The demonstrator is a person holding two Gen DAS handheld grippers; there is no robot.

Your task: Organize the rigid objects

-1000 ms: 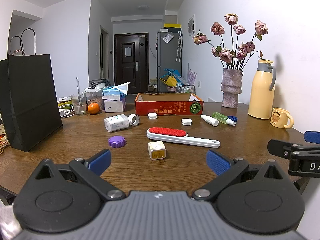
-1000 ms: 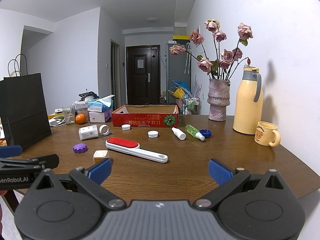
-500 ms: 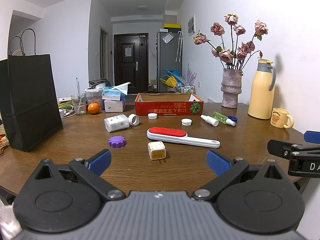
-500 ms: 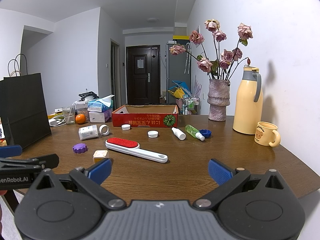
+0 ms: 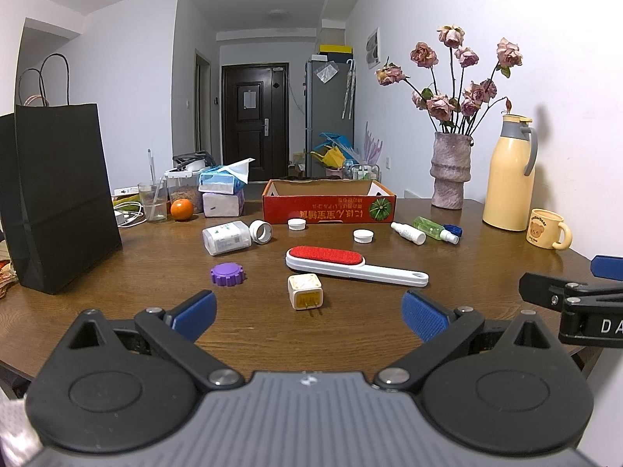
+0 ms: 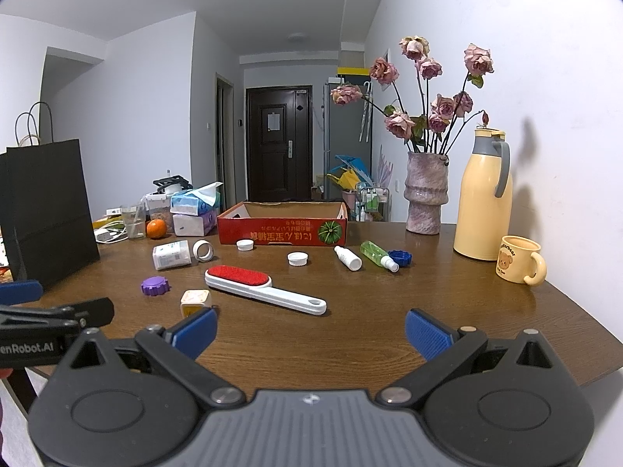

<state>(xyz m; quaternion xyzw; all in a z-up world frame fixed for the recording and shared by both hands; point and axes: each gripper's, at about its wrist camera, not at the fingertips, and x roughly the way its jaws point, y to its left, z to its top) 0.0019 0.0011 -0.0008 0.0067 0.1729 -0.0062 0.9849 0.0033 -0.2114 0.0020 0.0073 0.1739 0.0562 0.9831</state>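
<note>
A: What sits round the work? 
B: Wooden table [image 5: 350, 334]. Red cardboard box [image 5: 329, 204] at the far middle, open-topped. Black paper bag [image 5: 58, 202] upright far left; vase of roses [image 5: 449, 171], yellow flask [image 5: 508, 177] and bear mug [image 5: 547, 229] far right.

A: And the loose pieces? 
B: Lint brush [image 5: 350, 265] lies mid-table, red pad left. White plug cube [image 5: 305, 292] just near of it, purple cap [image 5: 227, 273] left. White pill bottle [image 5: 226, 237] on its side with a ring lid [image 5: 261, 231] beside it. Two white caps [image 5: 363, 236] near the box; two small bottles [image 5: 422, 230] and a blue cap [image 6: 400, 258] to the right.

A: Tools? 
B: Left gripper [image 5: 307, 313] spread wide, nothing between its blue pads. Right gripper [image 6: 309, 329] likewise, empty. Both hang over the near edge, nothing blocking the plug cube.

A: Any change since a second ago? 
B: None seen; every item and both tools sit as before.
</note>
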